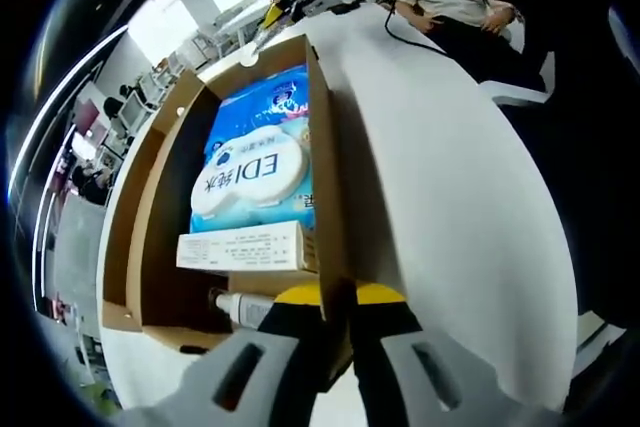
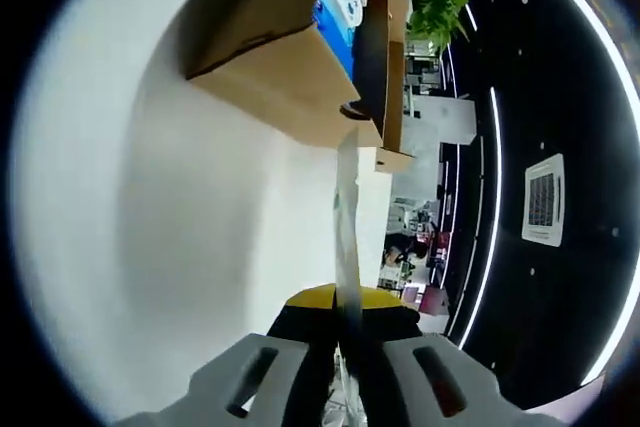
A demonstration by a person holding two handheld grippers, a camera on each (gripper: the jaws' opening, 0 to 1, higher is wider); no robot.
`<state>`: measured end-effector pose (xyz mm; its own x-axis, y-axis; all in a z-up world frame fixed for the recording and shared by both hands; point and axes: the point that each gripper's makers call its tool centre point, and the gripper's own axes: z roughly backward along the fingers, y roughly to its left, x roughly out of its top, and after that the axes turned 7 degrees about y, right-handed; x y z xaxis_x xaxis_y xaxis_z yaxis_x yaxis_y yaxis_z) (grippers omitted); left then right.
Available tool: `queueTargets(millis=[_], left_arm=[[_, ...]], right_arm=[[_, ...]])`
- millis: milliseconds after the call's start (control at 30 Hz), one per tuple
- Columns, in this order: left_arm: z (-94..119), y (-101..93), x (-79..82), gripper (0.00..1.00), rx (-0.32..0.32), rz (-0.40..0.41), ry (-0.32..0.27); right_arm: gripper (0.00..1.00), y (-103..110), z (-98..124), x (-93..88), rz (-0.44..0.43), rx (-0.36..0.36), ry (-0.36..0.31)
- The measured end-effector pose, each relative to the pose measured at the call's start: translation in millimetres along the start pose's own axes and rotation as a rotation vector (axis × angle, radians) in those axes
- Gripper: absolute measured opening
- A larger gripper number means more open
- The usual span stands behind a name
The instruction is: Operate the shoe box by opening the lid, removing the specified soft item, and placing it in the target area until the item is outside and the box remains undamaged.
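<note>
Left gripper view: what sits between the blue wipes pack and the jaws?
A white carton, then a small bottle, both inside the shoe box below the wipes pack.

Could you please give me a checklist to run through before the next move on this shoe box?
1. Lid open: ok, the shoe box interior is exposed.
2. Box steadied: ok, the left gripper pinches its side wall.
3. Soft item reachable: ok, the blue wipes pack lies face up inside.
4. Right gripper free: not ok, it is shut on a thin pale strip.
5. Placing room: ok, the white table is bare beside the box.
6. Box undamaged: cannot tell.
</note>
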<state>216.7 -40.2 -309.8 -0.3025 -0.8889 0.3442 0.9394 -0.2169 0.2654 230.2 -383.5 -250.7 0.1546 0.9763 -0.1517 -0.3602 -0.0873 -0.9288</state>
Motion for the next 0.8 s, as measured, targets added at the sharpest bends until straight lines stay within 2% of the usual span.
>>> queueTargets(millis=[233,567,800], left_arm=[[-0.7,-0.8,-0.4,0.07,0.012,-0.012,0.017],[0.1,0.2,-0.4,0.07,0.005,-0.008,0.008],[-0.1,0.4,-0.8,0.07,0.008,-0.003,0.009]], right_arm=[[0.01,16.1,-26.4,-5.3,-0.006,0.032,-0.009],[0.01,31.8,-38.2,6.4,-0.014,0.088,-0.024],[0.01,35.8,-38.3,12.1,-0.009,0.099,-0.034]])
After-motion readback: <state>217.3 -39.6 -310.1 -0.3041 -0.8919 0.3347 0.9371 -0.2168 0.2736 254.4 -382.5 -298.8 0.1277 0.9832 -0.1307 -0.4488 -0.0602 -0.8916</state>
